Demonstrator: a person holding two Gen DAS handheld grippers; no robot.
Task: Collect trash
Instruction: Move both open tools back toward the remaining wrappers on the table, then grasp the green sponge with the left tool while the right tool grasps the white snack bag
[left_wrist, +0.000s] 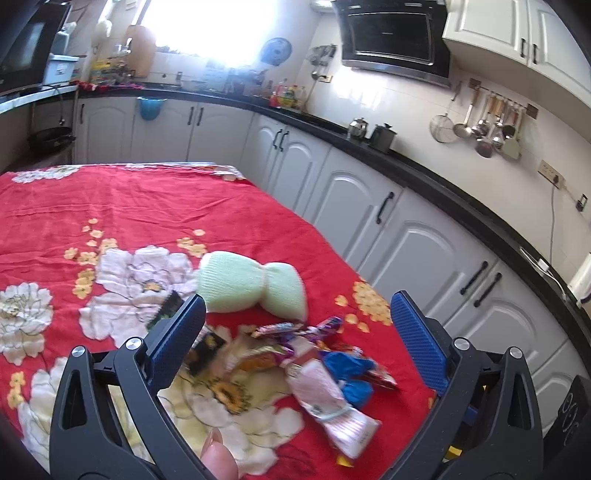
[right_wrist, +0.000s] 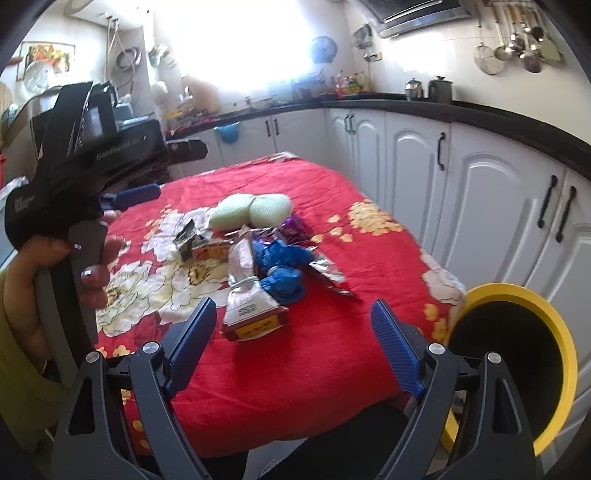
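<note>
On the tabletop: trash pile (right_wrist: 266, 266) lies mid red cloth (right_wrist: 280, 369), bare cloth around it.
Right edge: yellow bin (right_wrist: 565, 350) just beside.
Left tool (left_wrist: 297, 308): apart, empty, above pile.
Right tool (right_wrist: 293, 314): apart, empty, tilted down.

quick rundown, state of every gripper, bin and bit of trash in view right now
left gripper: open, nothing held, above the wrappers
right gripper: open, nothing held
yellow-rimmed bin: open top, beside the table corner
pink packet: lying flat on the red cloth
blue crumpled plastic: loose in the pile
green sponge: lying beyond the pile, untouched
</note>
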